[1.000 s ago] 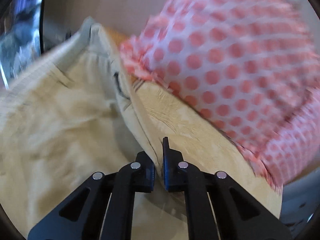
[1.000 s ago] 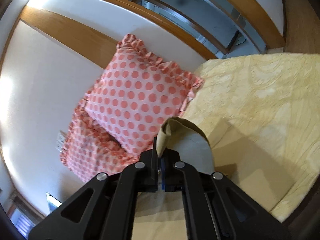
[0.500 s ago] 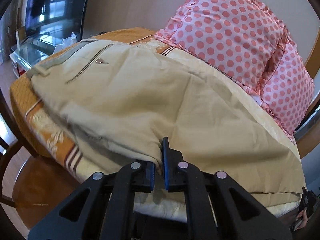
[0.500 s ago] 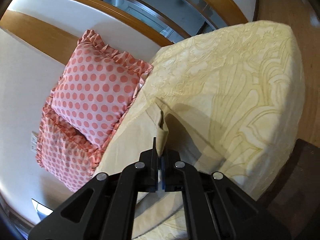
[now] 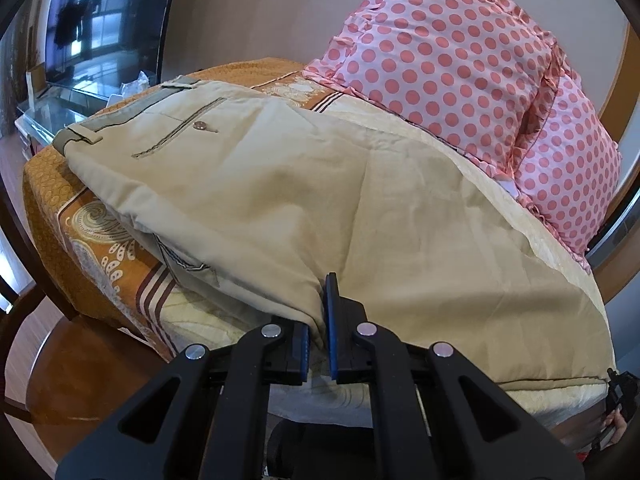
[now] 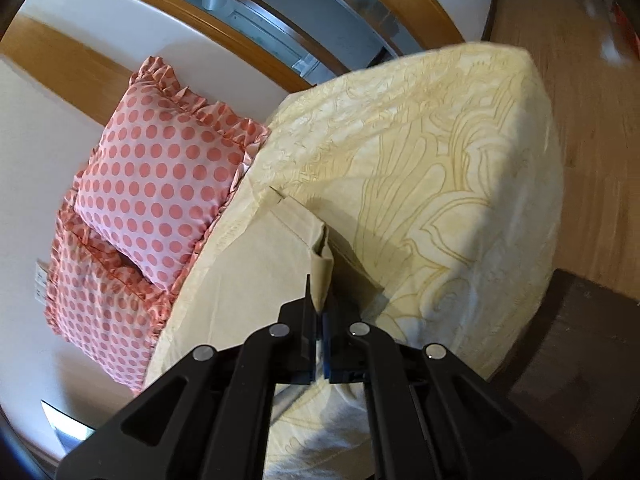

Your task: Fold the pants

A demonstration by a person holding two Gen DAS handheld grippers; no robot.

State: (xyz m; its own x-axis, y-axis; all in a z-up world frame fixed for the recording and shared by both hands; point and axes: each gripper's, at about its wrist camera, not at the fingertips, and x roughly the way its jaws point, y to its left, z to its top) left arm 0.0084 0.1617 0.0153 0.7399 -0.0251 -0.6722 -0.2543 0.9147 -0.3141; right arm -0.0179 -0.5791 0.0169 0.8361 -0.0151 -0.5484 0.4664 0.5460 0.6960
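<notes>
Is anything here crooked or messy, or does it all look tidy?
Mostly tidy. The beige pants lie spread across the bed, each tongs pinching an edge. One oddity: at the right tongs the hem corner stands up in a small peak instead of lying flat. Nothing looks spilled or torn.

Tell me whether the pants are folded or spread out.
Spread lengthwise on the bed, legs apparently stacked. The pants run unbroken from waistband to hem, with the left gripper and right gripper each pinching an edge.
</notes>
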